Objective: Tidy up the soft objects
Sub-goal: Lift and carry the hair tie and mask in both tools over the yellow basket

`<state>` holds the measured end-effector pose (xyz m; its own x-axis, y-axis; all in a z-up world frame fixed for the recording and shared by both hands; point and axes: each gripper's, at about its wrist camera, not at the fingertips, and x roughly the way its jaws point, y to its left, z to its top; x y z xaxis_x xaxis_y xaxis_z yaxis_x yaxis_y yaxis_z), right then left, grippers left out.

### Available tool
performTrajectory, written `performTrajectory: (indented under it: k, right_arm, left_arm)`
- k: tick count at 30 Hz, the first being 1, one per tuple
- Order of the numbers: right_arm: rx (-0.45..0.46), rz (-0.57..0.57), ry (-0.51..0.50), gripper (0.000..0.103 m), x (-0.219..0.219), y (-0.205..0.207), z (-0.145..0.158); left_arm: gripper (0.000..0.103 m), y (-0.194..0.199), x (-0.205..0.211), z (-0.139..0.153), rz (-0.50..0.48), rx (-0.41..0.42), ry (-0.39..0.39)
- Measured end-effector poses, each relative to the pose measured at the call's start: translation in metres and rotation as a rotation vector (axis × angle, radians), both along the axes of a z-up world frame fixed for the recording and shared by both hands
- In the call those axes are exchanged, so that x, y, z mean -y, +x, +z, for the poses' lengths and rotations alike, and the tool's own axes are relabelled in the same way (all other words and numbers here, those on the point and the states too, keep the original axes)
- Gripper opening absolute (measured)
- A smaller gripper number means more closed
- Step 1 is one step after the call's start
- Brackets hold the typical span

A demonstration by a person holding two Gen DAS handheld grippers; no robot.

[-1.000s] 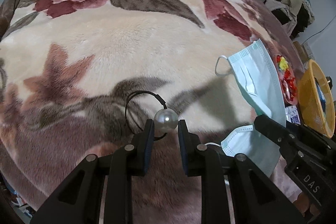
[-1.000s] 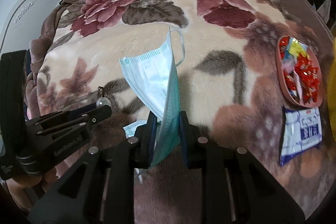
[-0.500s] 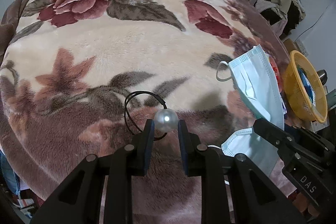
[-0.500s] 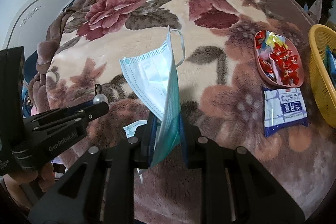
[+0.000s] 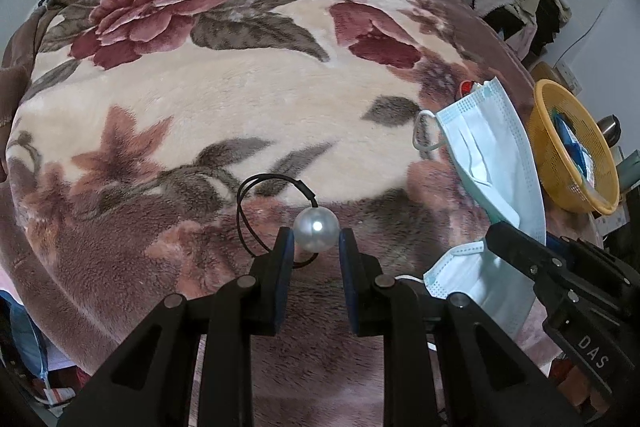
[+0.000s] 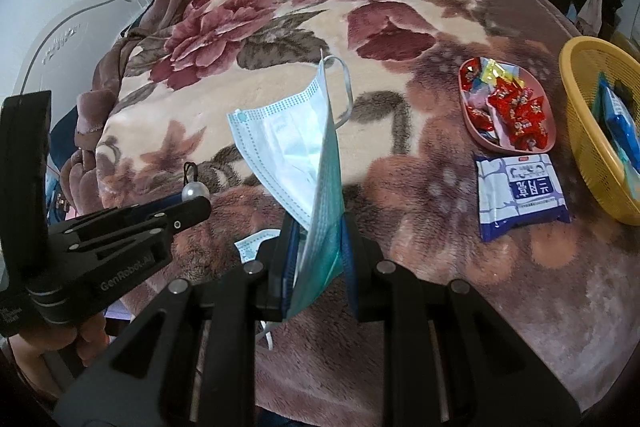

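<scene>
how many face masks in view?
2: one face mask clamped in the right gripper; second mask just below it, mostly hidden. More may be hidden.

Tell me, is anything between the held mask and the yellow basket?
Yes. In the right wrist view the candy dish and the blue packet lie on the blanket between the mask, shut in the right gripper, and the basket. Carried above them, nothing visible blocks.

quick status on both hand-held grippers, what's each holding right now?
Left hand-held gripper: closed on the pearl hair tie.
Right hand-held gripper: closed on a blue face mask, held up off the blanket.
</scene>
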<state>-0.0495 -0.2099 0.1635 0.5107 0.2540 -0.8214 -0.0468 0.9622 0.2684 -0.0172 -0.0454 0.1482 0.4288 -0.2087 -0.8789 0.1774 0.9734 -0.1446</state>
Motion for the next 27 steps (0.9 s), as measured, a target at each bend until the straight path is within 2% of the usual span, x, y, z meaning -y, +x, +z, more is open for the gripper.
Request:
performTrajectory:
  k: [11, 27]
  right_arm:
    - [0.018, -0.033, 0.019, 0.021, 0.025, -0.014, 0.007]
    - [0.038, -0.144, 0.058, 0.021, 0.088, -0.033, 0.014]
  left_arm:
    - [0.022, -0.006, 0.030, 0.008, -0.048, 0.012, 0.021]
    - [0.022, -0.006, 0.107, 0.016, -0.168, 0.017, 0.037]
